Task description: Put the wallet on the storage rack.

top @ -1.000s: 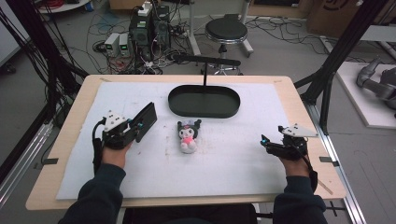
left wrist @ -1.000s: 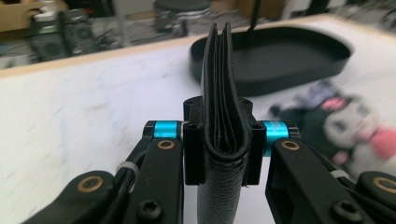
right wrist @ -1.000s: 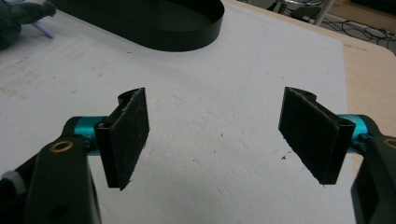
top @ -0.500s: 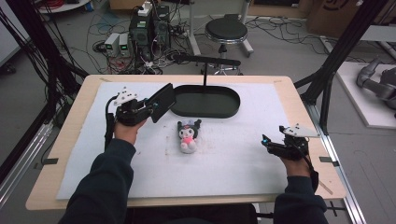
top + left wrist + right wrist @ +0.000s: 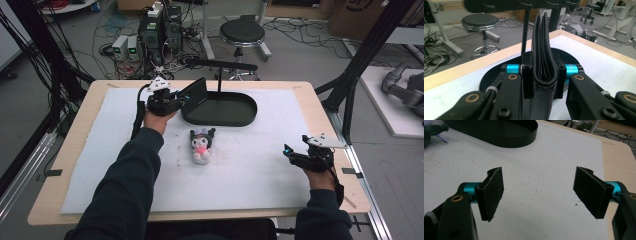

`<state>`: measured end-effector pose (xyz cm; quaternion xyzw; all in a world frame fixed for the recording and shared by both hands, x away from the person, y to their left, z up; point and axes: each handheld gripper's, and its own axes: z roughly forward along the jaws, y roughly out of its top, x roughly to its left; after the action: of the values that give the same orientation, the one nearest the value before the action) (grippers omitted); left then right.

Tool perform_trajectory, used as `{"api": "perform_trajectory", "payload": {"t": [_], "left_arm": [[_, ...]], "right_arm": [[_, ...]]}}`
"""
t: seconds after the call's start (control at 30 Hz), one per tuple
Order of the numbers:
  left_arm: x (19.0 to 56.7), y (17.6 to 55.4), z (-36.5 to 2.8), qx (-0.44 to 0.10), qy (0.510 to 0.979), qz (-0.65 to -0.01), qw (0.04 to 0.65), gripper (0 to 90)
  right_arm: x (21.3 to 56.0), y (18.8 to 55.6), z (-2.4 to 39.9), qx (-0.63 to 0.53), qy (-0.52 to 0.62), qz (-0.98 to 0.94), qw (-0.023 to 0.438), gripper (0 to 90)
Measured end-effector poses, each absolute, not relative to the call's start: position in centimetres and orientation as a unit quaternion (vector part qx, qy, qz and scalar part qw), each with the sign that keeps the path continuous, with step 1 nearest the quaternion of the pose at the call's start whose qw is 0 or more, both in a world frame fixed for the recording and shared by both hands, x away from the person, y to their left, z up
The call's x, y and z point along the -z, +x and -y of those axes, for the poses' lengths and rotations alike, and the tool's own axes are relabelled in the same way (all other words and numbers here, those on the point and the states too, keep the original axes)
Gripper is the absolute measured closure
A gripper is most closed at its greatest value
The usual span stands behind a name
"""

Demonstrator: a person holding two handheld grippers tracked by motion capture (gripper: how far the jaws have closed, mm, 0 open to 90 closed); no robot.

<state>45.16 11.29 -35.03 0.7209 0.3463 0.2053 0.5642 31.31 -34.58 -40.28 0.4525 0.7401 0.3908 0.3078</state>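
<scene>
- Looking down from the high view, the white mat covers most of the bench, with a black oval tray toward its far side and a small plush toy lying on the mat just in front of the tray.
- The left gripper reaches out to the tray's left end and holds a black wallet — tilted, its far edge over the tray rim.
- The left gripper view adds what the high view cannot: the wallet is folded, stands edge-up between the jaws, and both pads press flat against its sides, so the left gripper is clamped on it. The tray lies directly beyond, and a thin black post rises behind it.
- The right gripper sits at the mat's right edge, well apart from the toy and tray.
- The right gripper view shows its jaws spread wide — the right gripper holds nothing, with bare mat between the pads. The tray sits at the top, with a bit of the toy at the top left corner.
</scene>
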Motion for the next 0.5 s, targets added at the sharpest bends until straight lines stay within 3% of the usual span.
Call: {"api": "perform_trajectory", "payload": {"t": [0.5], "left_arm": [[37.6,49.8,-6.3,-0.165,0.745,-0.348,0.545,75.4]], "right_arm": [[40.4,31.6,34.5,-0.392,0.449,-0.742,0.306,24.9]]}}
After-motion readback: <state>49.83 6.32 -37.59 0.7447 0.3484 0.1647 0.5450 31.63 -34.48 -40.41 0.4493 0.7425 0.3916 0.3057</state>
